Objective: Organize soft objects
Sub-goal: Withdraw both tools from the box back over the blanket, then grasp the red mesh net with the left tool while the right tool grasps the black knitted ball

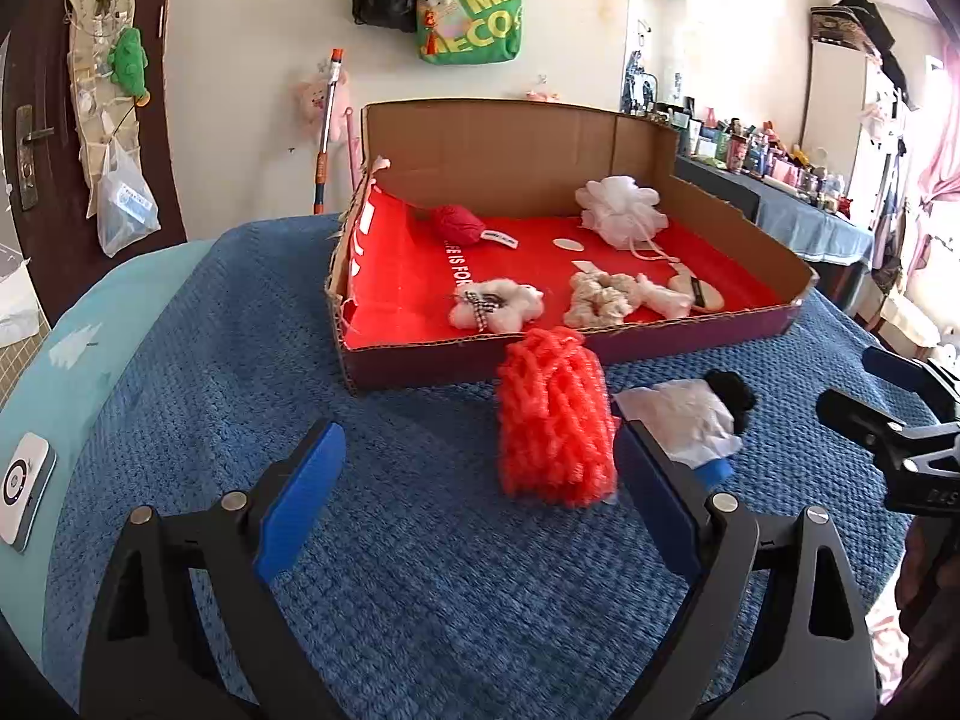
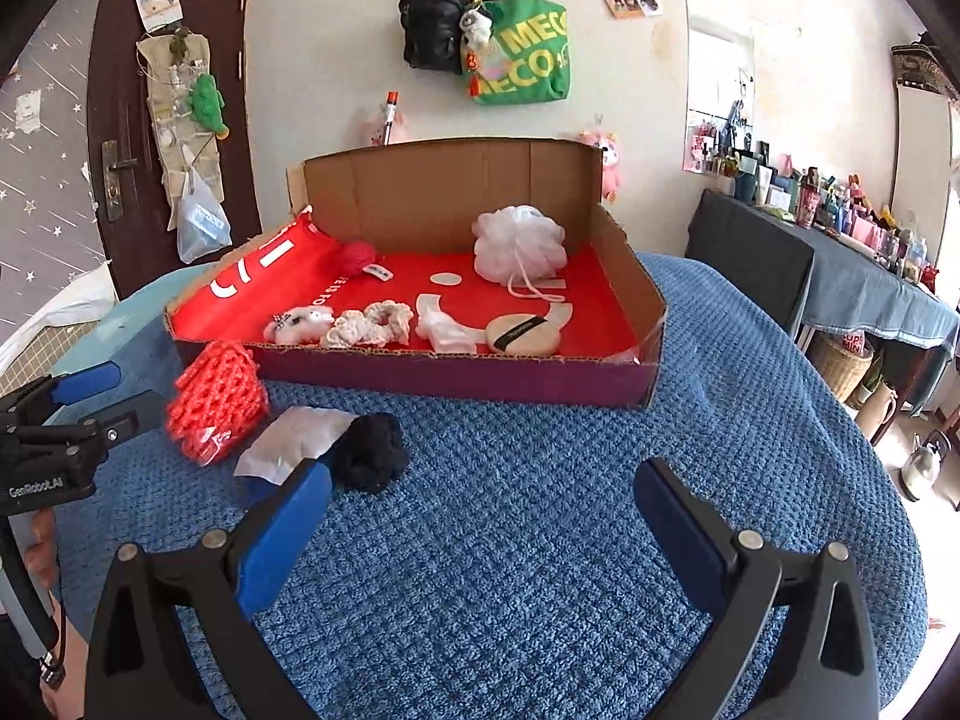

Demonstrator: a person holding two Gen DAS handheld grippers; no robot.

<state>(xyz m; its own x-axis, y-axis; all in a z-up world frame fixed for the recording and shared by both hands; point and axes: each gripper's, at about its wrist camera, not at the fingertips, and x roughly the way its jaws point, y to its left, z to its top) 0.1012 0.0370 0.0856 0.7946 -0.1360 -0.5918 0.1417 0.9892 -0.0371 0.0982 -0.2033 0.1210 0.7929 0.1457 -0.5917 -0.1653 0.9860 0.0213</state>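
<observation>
**Two open grippers over the blue cover, soft things partly hidden**

The left gripper has its jaws spread wide and nothing is pinched. Its right finger covers the near edge of the white cloth, and the black soft item behind it shows only as a dark lump; what it is cannot be told. The right gripper is also spread and empty, and its left finger hides the near corner of the same cloth.

The orange foam net lies on the blue knitted cover, just in front of the cardboard box and touching its front wall. Its long axis runs from the box toward the camera.

Inside the box, on the red lining, rest a white bath pouf, a red yarn ball, a cream scrunchie and a powder puff
</observation>
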